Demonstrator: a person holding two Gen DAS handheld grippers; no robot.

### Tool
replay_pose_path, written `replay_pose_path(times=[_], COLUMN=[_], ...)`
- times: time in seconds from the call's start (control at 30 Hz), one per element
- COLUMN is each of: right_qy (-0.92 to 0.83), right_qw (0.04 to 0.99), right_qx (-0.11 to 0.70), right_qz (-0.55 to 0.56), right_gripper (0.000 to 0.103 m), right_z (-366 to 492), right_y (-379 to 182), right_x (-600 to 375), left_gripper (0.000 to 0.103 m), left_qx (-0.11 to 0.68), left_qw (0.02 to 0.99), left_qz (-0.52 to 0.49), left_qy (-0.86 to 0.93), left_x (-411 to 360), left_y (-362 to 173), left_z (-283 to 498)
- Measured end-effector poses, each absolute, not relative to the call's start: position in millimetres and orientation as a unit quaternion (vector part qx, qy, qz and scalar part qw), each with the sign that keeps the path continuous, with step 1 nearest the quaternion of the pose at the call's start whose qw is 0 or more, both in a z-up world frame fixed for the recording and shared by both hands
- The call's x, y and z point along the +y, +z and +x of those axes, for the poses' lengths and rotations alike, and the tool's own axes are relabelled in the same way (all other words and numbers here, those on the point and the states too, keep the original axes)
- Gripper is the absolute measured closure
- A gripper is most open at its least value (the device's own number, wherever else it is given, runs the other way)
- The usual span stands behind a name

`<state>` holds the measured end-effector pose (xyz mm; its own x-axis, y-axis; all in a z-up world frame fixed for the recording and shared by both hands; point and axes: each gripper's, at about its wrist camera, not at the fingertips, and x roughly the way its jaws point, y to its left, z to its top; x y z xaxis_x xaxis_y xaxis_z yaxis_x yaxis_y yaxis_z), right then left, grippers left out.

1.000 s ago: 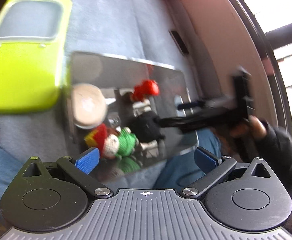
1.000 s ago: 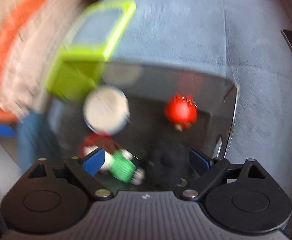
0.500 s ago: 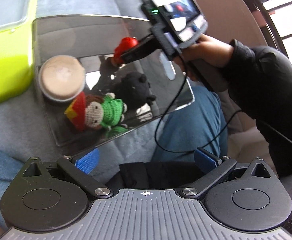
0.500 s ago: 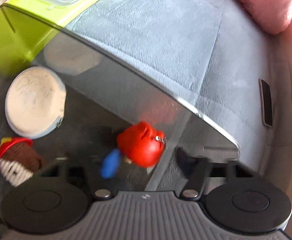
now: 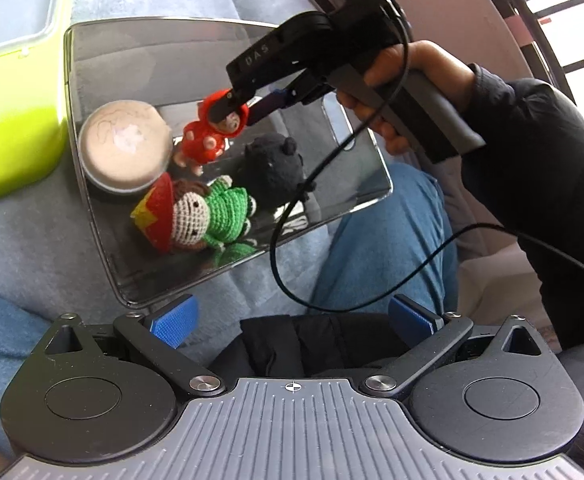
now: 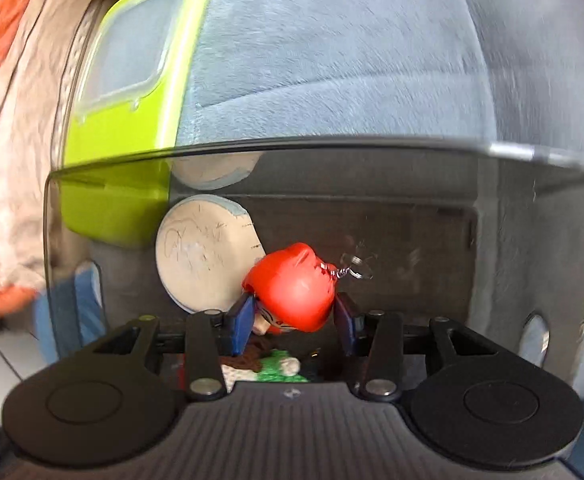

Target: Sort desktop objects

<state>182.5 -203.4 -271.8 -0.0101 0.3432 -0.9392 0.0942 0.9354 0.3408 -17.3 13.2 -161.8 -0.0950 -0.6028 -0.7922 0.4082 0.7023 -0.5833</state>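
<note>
A dark glossy tray (image 5: 140, 60) lies on a blue-grey sofa cushion. My right gripper (image 6: 293, 320) is shut on a small red hooded crochet doll (image 6: 292, 284) and holds it just above the tray; it also shows in the left wrist view (image 5: 208, 136). On the tray lie a round white lidded jar (image 5: 124, 146), a green crochet doll with a red hat (image 5: 200, 216) and a black plush toy (image 5: 272, 170). My left gripper (image 5: 292, 316) is open and empty, in front of the tray's near edge.
A lime-green lidded box (image 5: 12, 80) sits left of the tray, also in the right wrist view (image 6: 132, 80). A cable (image 5: 292, 216) hangs from the right gripper across the tray. My jeans-clad knee (image 5: 375, 236) is by the tray's right corner. Orange and beige cloth (image 6: 8, 120) lies far left.
My right gripper has closed on the red doll and lifted it off the tray, moving it left toward the jar. My left gripper has stayed open, roughly in place.
</note>
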Motion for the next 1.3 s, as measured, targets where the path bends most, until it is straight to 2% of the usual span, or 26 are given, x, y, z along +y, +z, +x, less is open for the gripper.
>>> replay_pose_path(times=[0.1,0.17,0.3,0.43,0.53,0.67,0.77,0.93,0.97,1.07,1.17,1.3], right_qy=[0.065,0.047,0.053,0.077,0.081,0.071,0.102,0.107,0.107,0.135,0.153,0.170], right_qw=[0.686,0.697,0.720,0.700,0.669,0.650,0.630,0.611,0.606,0.606,0.616,0.601], right_qx=[0.705,0.698,0.683,0.710,0.733,0.726,0.732,0.736,0.740,0.730,0.690,0.686], right_qz=[0.169,0.159,0.110,0.004,-0.094,-0.211,-0.238,-0.271,-0.271,-0.286,-0.348,-0.373], right_gripper=[0.053,0.036,0.033,0.023,0.021,0.012,0.026,0.027,0.035,0.043,0.043,0.042], right_z=[184,183,177,166,150,129,121,120,120,121,118,114], right_y=[-274,-272,-254,-247,-261,-286,-300,-306,-309,-302,-278,-272], right_x=[-208,-210,-205,-184,-164,-137,-122,-112,-114,-115,-110,-104], left_gripper=[0.000,0.000,0.000,0.000,0.000,0.000,0.000,0.000,0.000,0.000,0.000,0.000], left_qx=[0.636,0.637,0.638,0.640,0.639,0.640,0.639,0.639,0.639,0.641,0.642,0.641], left_qw=[0.668,0.669,0.668,0.665,0.663,0.665,0.668,0.670,0.669,0.667,0.666,0.666], left_qz=[-0.077,-0.076,-0.076,-0.075,-0.074,-0.071,-0.075,-0.080,-0.079,-0.073,-0.079,-0.076], left_qy=[-0.377,-0.377,-0.375,-0.379,-0.383,-0.379,-0.372,-0.369,-0.372,-0.373,-0.371,-0.375], left_x=[13,13,12,9,7,9,12,13,13,12,11,11], left_y=[-161,-161,-163,-165,-165,-166,-166,-167,-167,-168,-170,-170], left_z=[-18,-18,-18,-19,-20,-22,-22,-21,-22,-24,-22,-25])
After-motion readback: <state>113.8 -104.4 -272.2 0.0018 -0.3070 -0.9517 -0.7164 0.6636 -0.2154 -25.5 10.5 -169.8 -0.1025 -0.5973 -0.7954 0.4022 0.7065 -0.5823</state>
